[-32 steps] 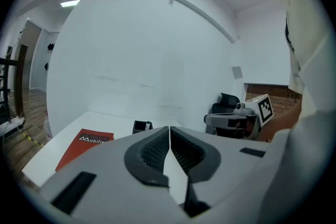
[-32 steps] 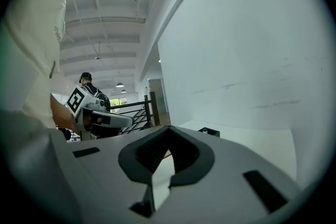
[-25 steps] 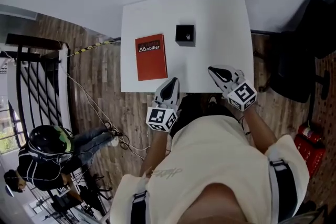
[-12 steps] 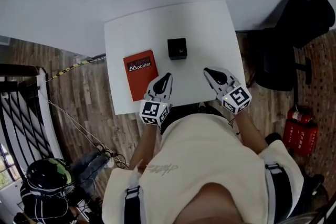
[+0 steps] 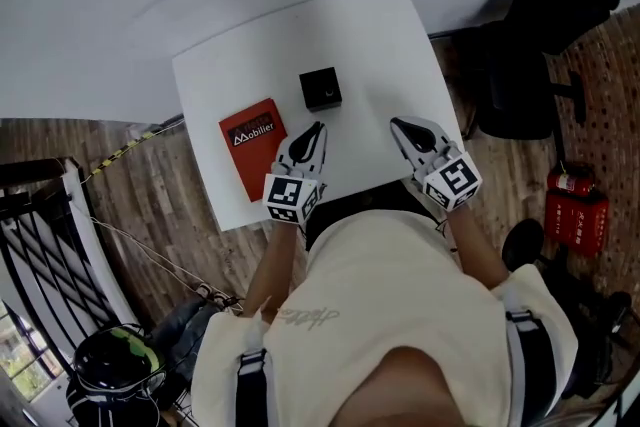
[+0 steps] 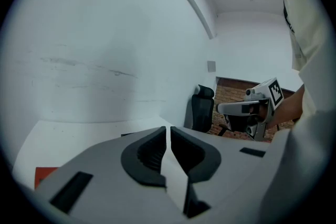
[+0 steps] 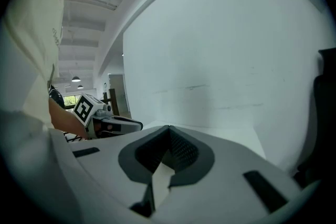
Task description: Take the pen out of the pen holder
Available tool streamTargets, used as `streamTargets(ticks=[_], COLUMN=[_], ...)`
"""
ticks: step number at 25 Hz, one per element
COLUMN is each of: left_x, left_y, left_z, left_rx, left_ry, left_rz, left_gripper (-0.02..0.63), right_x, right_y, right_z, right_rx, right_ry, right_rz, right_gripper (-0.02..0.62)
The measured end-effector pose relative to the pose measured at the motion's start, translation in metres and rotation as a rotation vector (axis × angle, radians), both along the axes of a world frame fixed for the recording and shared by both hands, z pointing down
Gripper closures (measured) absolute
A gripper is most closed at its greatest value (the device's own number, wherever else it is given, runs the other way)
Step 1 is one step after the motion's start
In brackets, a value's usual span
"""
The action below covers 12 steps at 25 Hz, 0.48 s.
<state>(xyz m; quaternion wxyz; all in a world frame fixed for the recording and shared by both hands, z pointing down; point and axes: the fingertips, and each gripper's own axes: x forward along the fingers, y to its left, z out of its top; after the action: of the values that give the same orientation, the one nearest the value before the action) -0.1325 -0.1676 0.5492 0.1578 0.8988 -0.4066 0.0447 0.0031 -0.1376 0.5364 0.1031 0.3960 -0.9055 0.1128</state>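
The black square pen holder (image 5: 321, 88) stood on the white table (image 5: 380, 35); any pen inside was too small to tell. Just beside the holder lay a red book (image 5: 252, 143). Near it, toward the person, the left gripper (image 5: 318, 128) and the right gripper (image 5: 398, 125) hovered, jaws clenched together on nothing.

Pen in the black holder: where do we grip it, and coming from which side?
Grip the pen at its top end, coming straight down from above. The pen holder is an open-topped box whose walls enclose the rest, so no side approach looks workable. Only a small pale tip shows in the head view.
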Motion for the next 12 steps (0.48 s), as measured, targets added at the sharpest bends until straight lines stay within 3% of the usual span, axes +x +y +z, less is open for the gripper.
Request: streamTargets(ticks=[4, 9, 12], left_x=[0.006, 0.009, 0.012], left_y=[-0.001, -0.006, -0.009], left_z=[0.002, 0.000, 0.000], left_rx=[-0.020, -0.028, -0.035], left_ry=[-0.042, -0.067, -0.075], left_rz=[0.000, -0.060, -0.092], left_gripper=[0.584, 0.580, 0.501], right_x=[-0.004, -0.013, -0.014], right_y=[-0.003, -0.014, -0.022], right_z=[-0.003, -0.002, -0.002], right_rx=[-0.002, 0.030, 0.036], right_ry=[-0.059, -0.038, -0.039], right_rz=[-0.024, -0.126, -0.182], right_gripper=[0.588, 0.588, 0.588])
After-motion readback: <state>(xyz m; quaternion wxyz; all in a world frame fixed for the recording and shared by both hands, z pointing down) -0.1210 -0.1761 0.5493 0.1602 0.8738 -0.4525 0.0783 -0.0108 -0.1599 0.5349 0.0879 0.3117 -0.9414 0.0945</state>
